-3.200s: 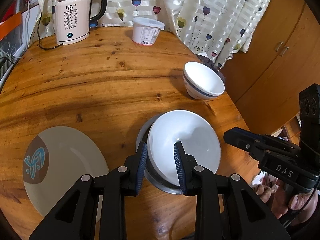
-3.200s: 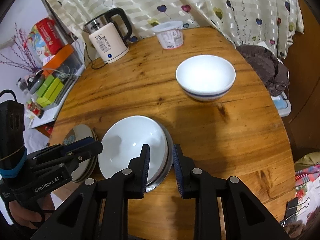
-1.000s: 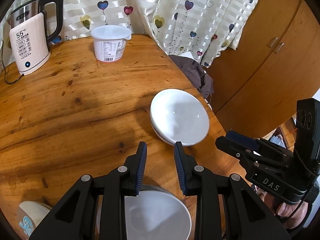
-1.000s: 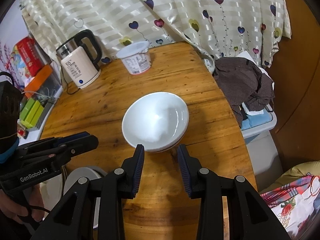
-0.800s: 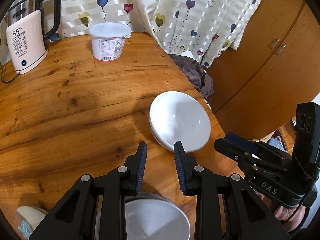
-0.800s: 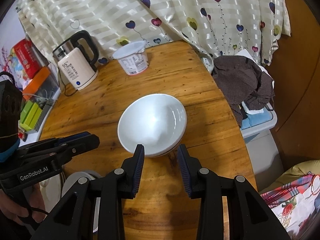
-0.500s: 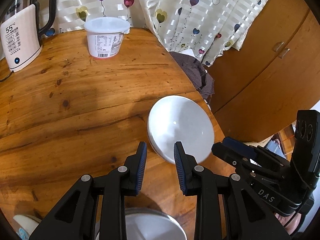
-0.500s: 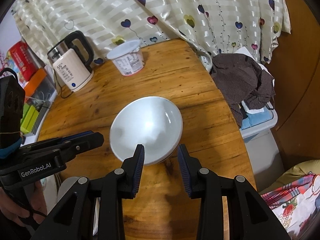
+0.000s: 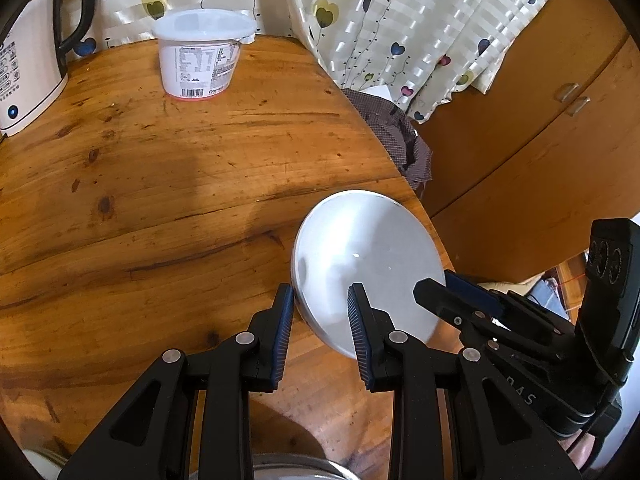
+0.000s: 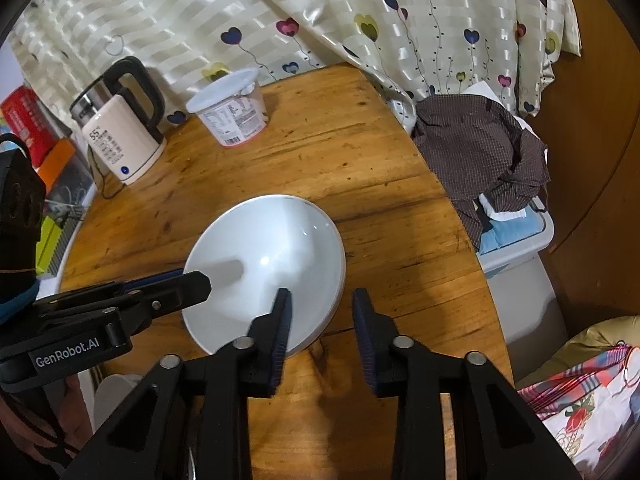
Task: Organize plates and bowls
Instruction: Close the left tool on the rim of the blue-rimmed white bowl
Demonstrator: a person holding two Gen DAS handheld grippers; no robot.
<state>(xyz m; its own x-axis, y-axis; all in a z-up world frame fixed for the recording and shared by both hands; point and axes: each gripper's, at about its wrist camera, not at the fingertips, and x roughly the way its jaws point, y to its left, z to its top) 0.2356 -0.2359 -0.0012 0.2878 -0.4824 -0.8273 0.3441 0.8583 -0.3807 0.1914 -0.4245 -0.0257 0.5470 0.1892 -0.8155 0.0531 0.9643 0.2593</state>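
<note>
1. The left gripper [image 9: 320,320] has its fingers [image 9: 282,322] spread, one on each side of the near rim of the white bowl [image 9: 368,256]. They bracket the rim but have not closed on it; I see a gap at both pads.
2. The right gripper [image 10: 322,328] is likewise spread. Its left finger [image 10: 280,326] overlaps the bowl's [image 10: 268,264] near-right rim and the other stands outside the wall. Whether a pad touches the rim I cannot tell.
3. Half a second ago both grippers stood a little short of the bowl; now both sets of fingers have moved in to straddle its rim from opposite sides. Three seconds ago they hung over the other bowl, nested in a metal dish whose edge [image 9: 280,462] still shows at the bottom of the left wrist view.
4. The bowl sits near the right edge of the tabletop [image 9: 160,184], apparently tilted in both views. It looks like two bowls nested, though only a thin second rim shows.
5. My reading: the approach is over and the grasp comes next, presumably to carry this bowl to the stack.
6. A kettle [image 10: 120,136] and a lidded tub [image 10: 230,114] stand well apart, at the far edge.
</note>
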